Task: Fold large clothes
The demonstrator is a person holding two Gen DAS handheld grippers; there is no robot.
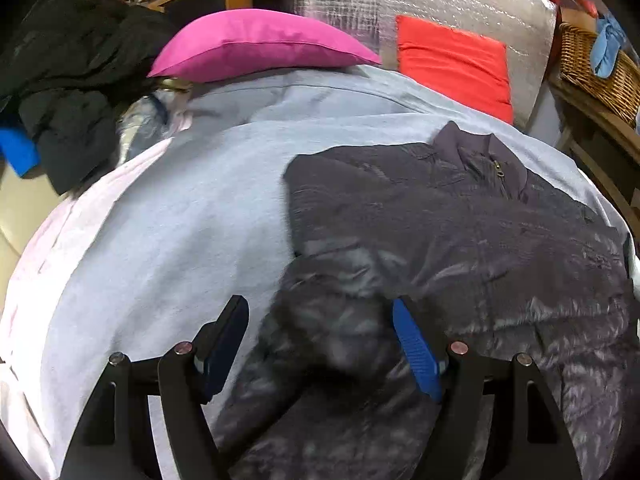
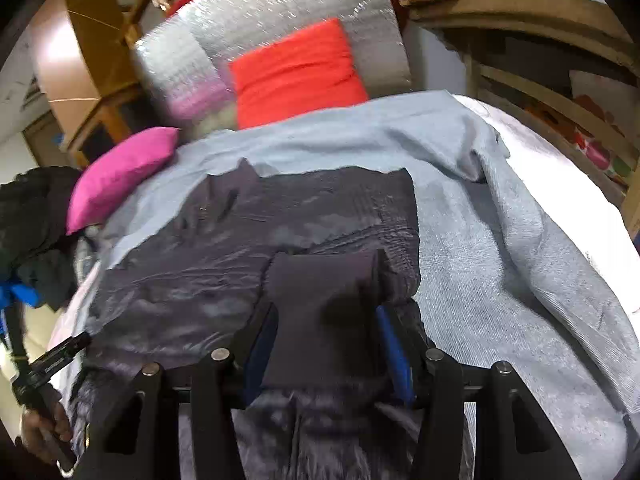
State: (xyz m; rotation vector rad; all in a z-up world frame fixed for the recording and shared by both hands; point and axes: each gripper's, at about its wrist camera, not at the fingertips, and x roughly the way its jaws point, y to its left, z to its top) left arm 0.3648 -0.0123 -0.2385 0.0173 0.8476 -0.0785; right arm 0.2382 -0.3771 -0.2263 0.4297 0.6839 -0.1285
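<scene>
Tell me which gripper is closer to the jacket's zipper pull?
Left, probably. The left gripper faces the zipper pull across the jacket; the right gripper holds the cuff farther away.

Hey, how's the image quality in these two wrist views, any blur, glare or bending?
Left wrist view: strong fisheye bending with dark corners; the dark jacket is smeared near the fingers, while the pink pillow is fairly sharp. Right wrist view: same bending; the silver insulation sheet glints brightly, the jacket's cuff between the fingers is soft and shadowed.
</scene>
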